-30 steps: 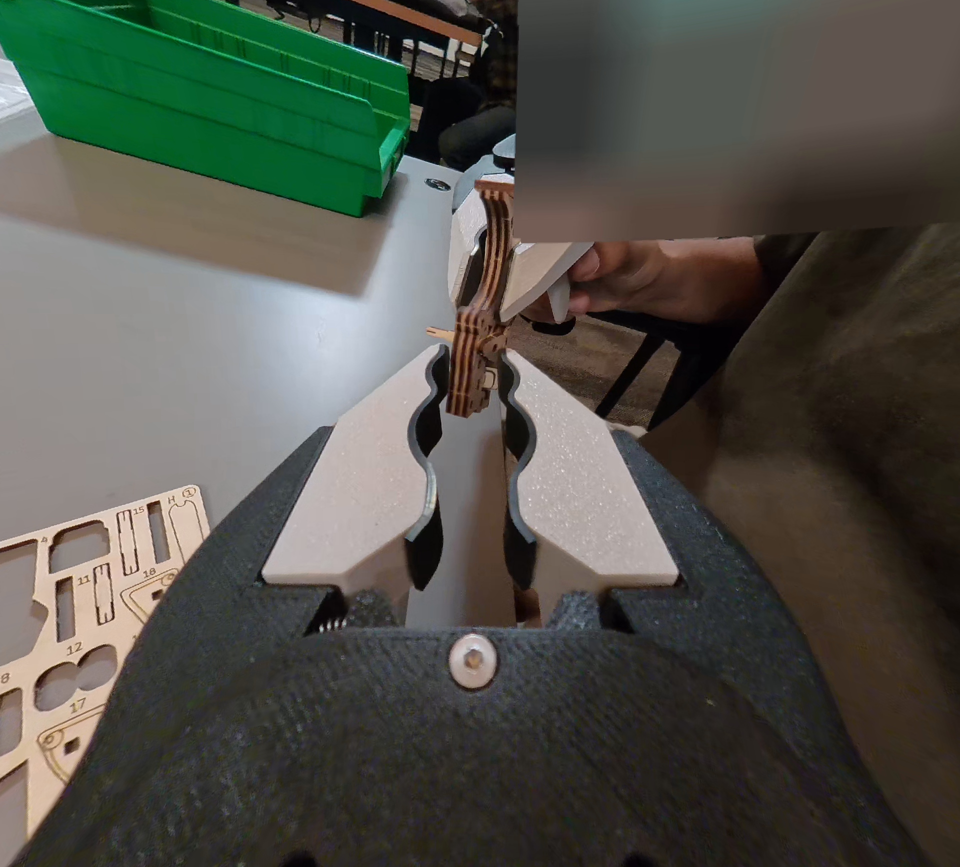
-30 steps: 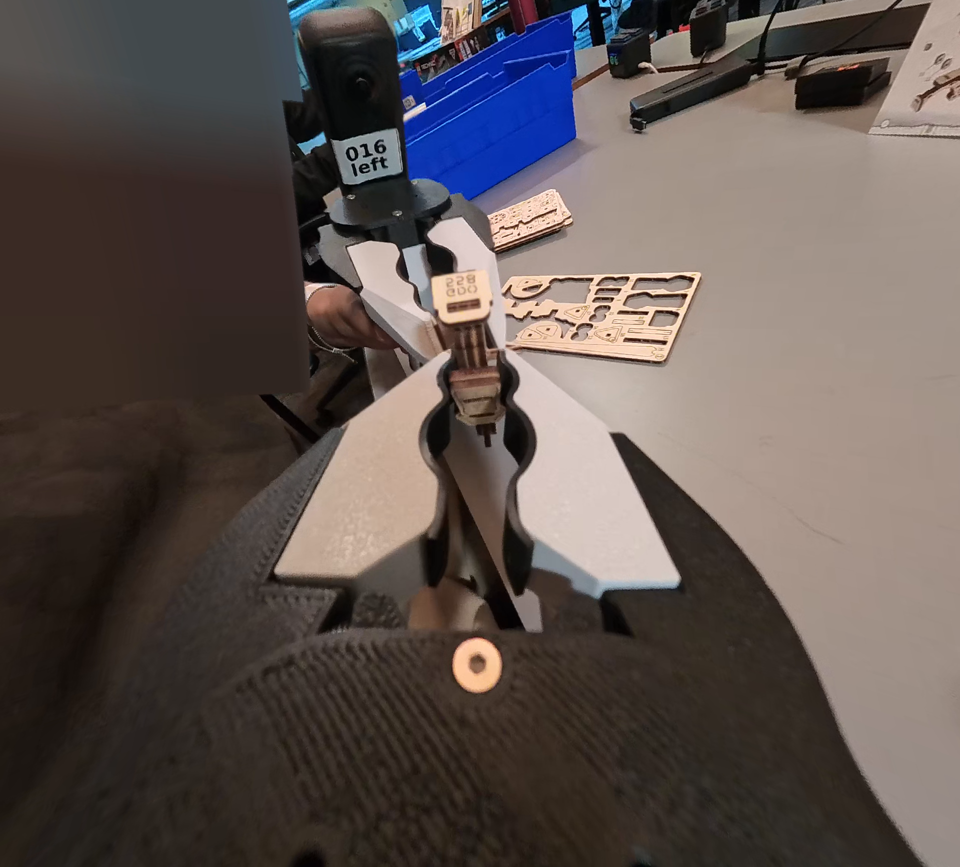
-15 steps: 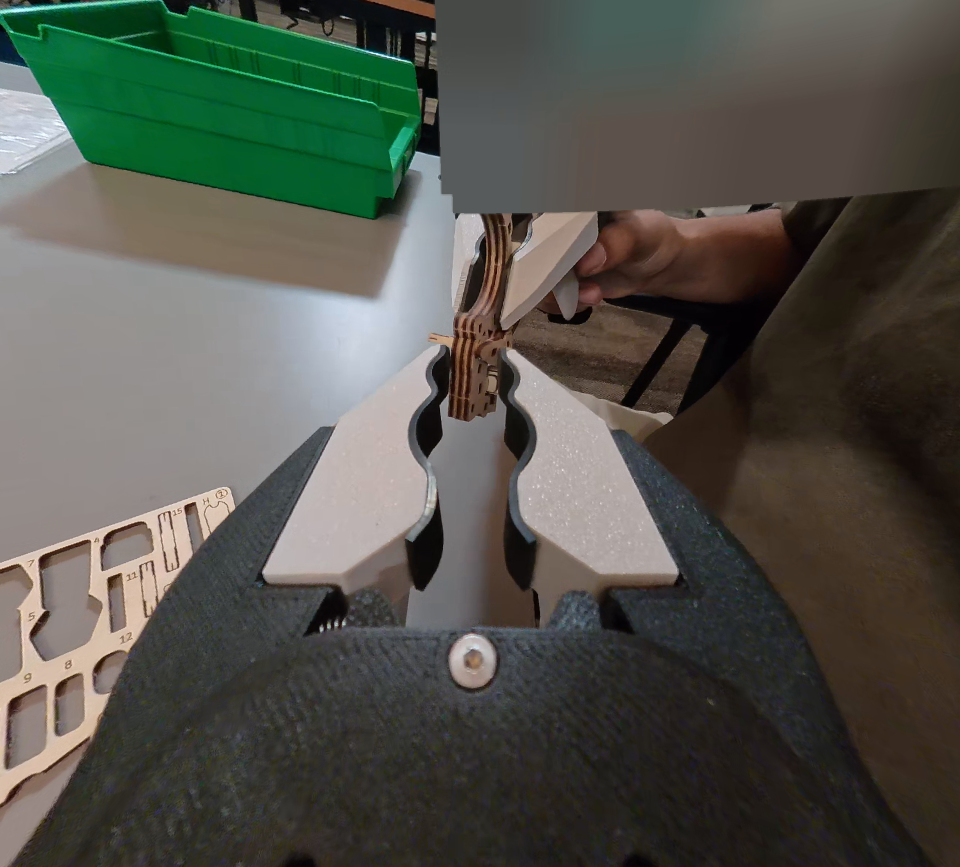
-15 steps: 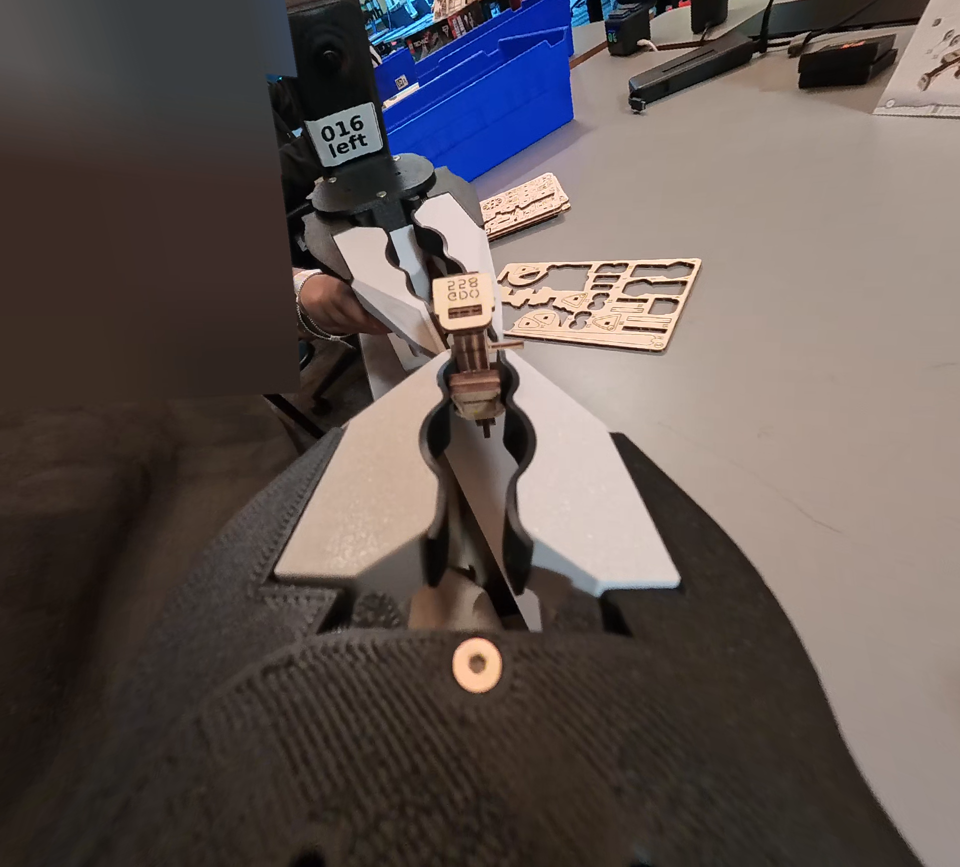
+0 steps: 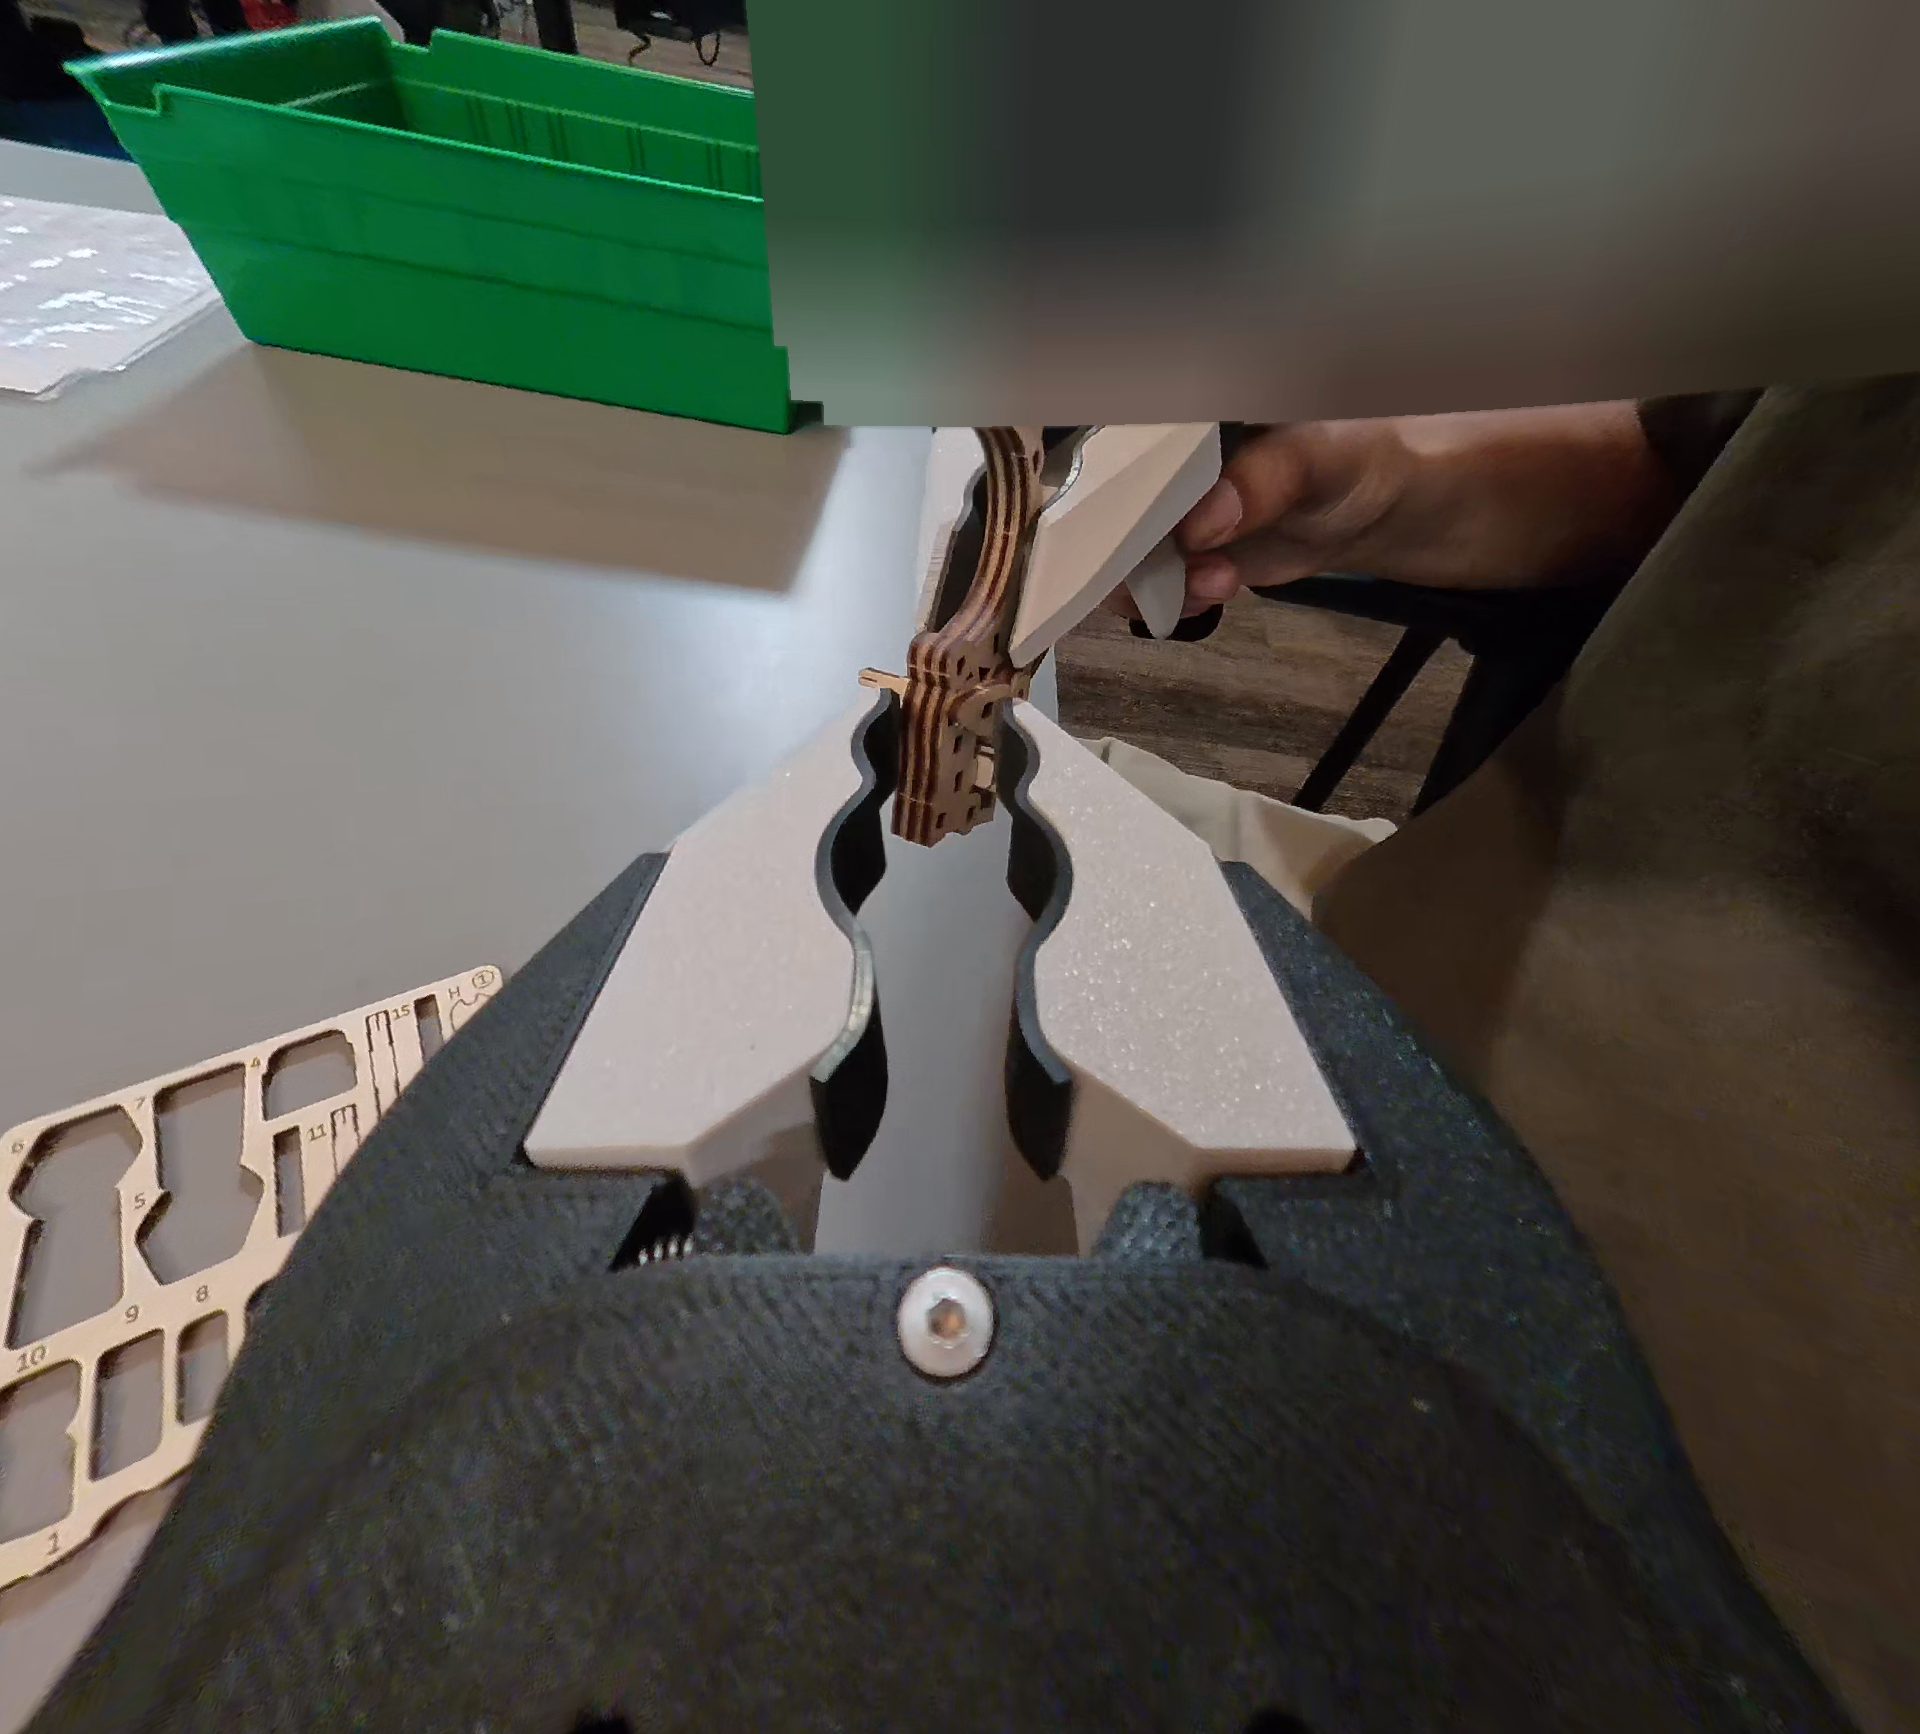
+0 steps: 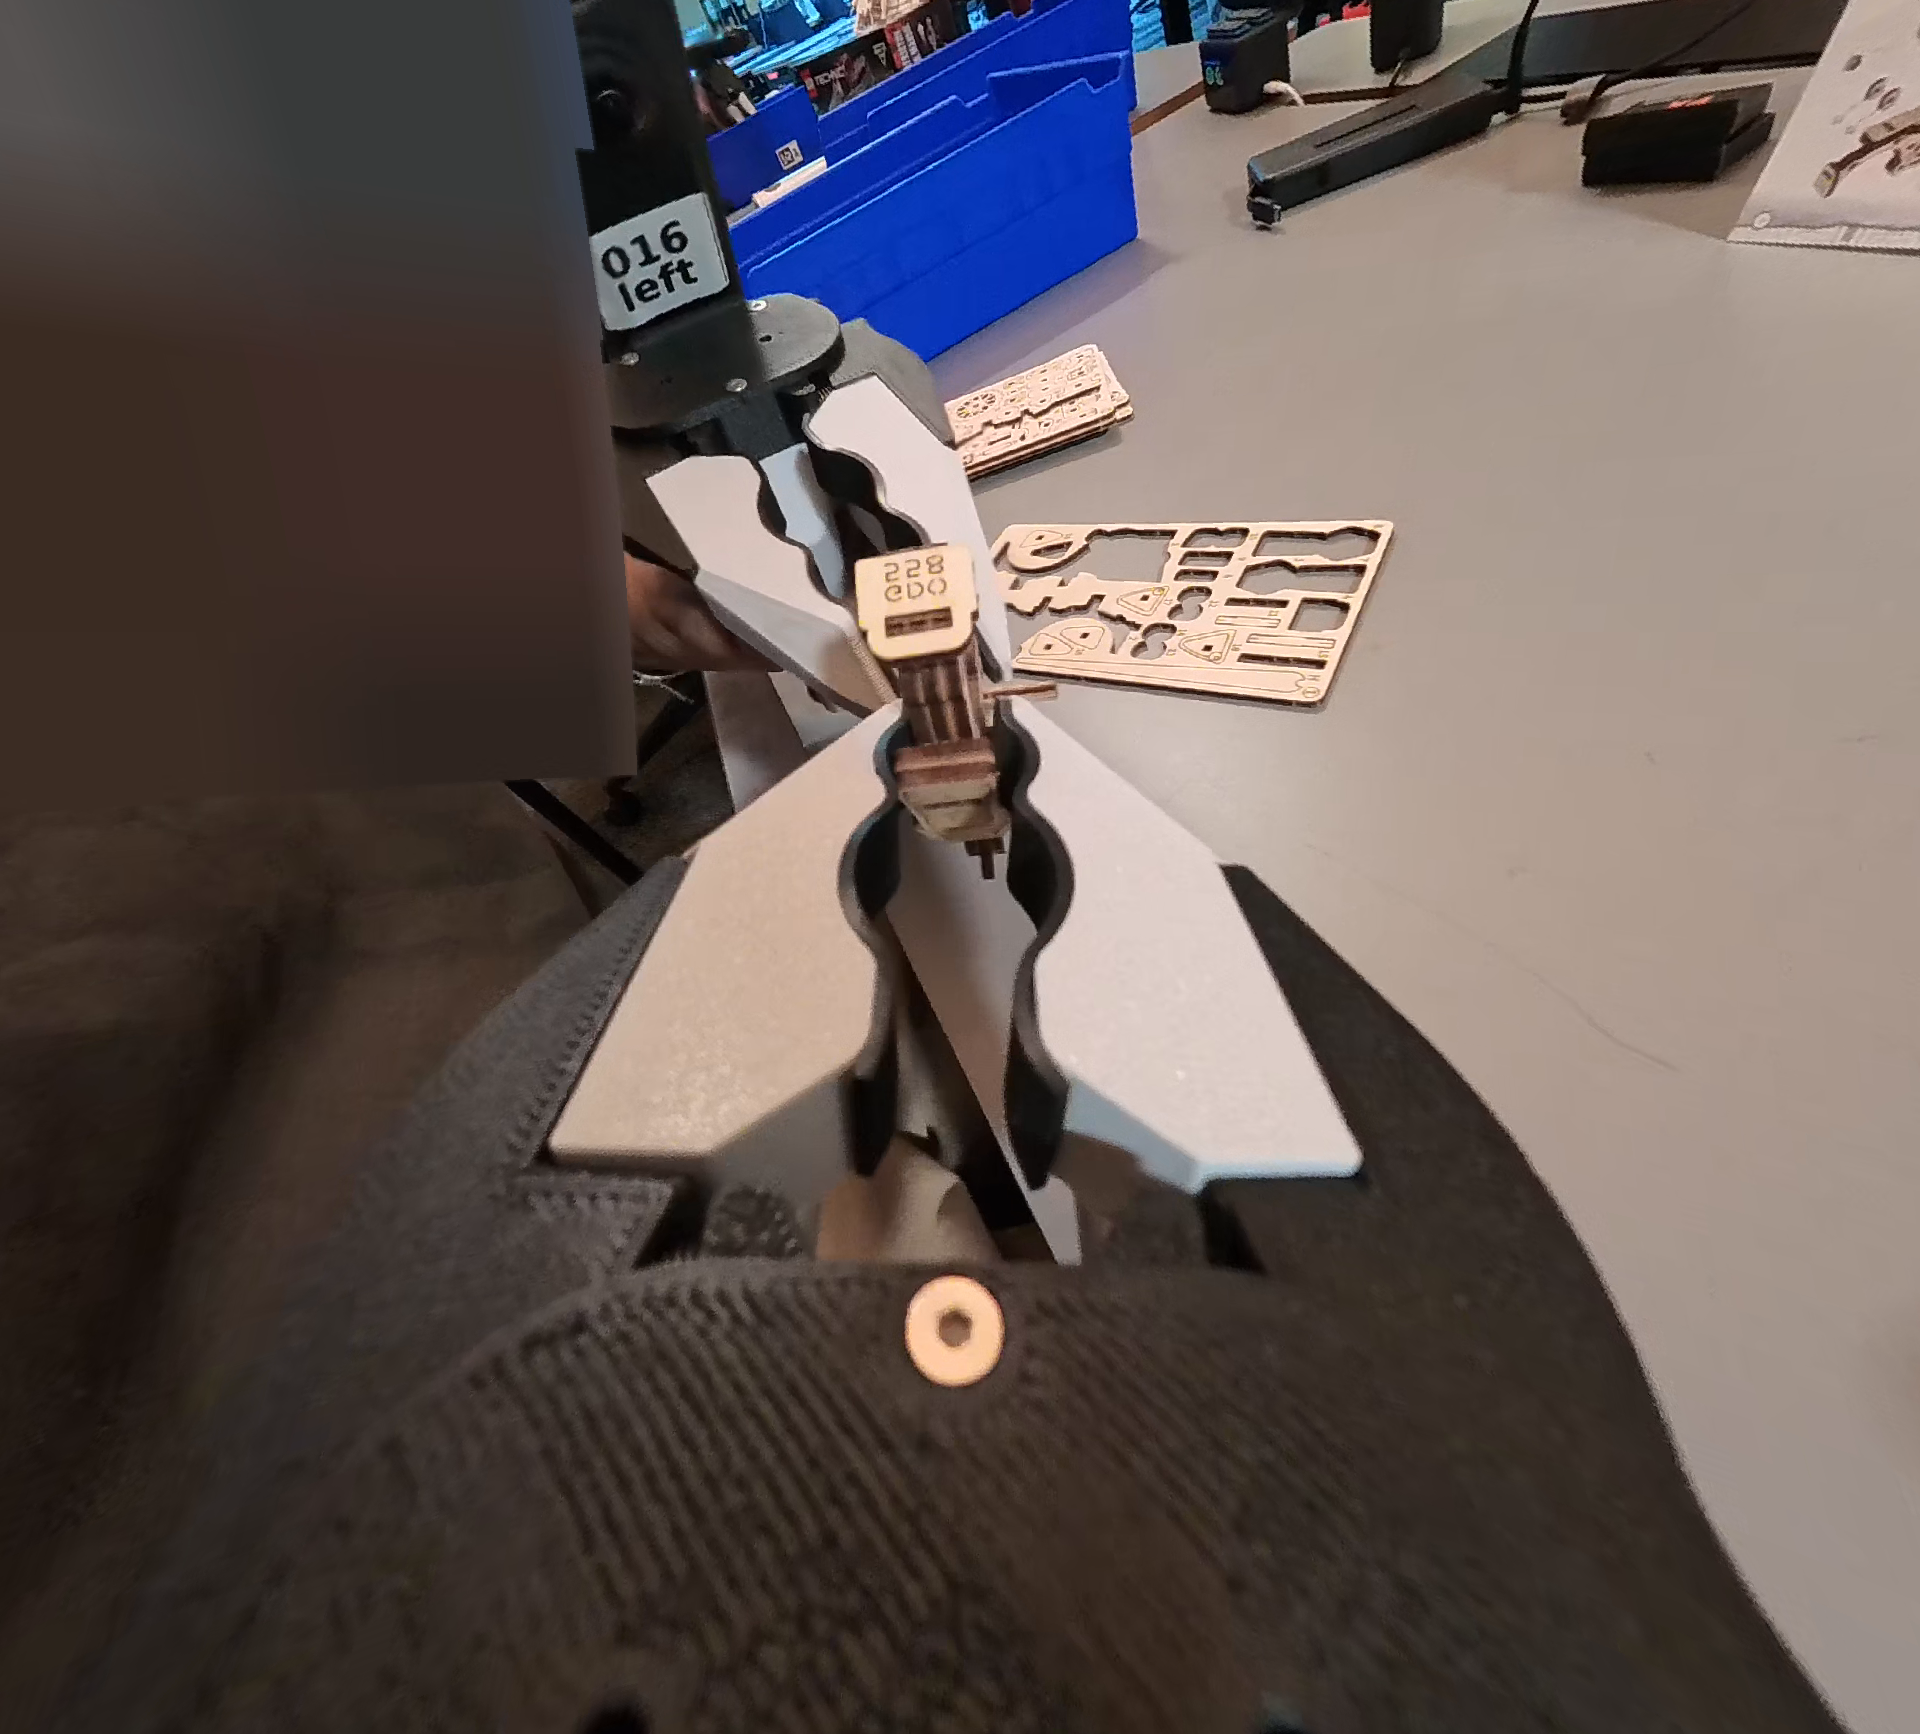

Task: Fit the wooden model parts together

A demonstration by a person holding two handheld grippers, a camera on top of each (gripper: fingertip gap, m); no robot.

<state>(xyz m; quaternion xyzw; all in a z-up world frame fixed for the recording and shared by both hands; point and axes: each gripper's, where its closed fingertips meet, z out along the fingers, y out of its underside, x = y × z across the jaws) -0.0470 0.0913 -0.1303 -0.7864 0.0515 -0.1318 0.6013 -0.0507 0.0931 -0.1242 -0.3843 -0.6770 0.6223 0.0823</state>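
A small layered wooden model (image 5: 940,749) hangs in the air off the table's edge, held from both ends. My left gripper (image 5: 948,720) is shut on its lower block. My right gripper (image 6: 948,737) is shut on the other end, under a flat wooden plate (image 6: 914,609). A thin wooden pin (image 5: 878,676) sticks out of the model's side and also shows in the right wrist view (image 6: 1023,692). The right gripper's grey finger (image 5: 1101,531) shows farther off in the left wrist view, with a hand (image 5: 1351,500) behind it. The left gripper (image 6: 831,541) shows farther off in the right wrist view.
A green bin (image 5: 468,250) and a clear plastic bag (image 5: 73,292) lie on the grey table. A punched-out wooden sheet (image 6: 1195,614) lies flat, also in the left wrist view (image 5: 156,1217). Behind are stacked sheets (image 6: 1039,417), blue bins (image 6: 935,178), black devices (image 6: 1403,126) and a paper (image 6: 1849,157). Less than 4 cm separates the two grippers' tips.
Both grippers keep their hold on the model. The pair has swung together, so the green bin and wooden sheet shift in view. The left gripper now sits higher and more tilted in the right view.
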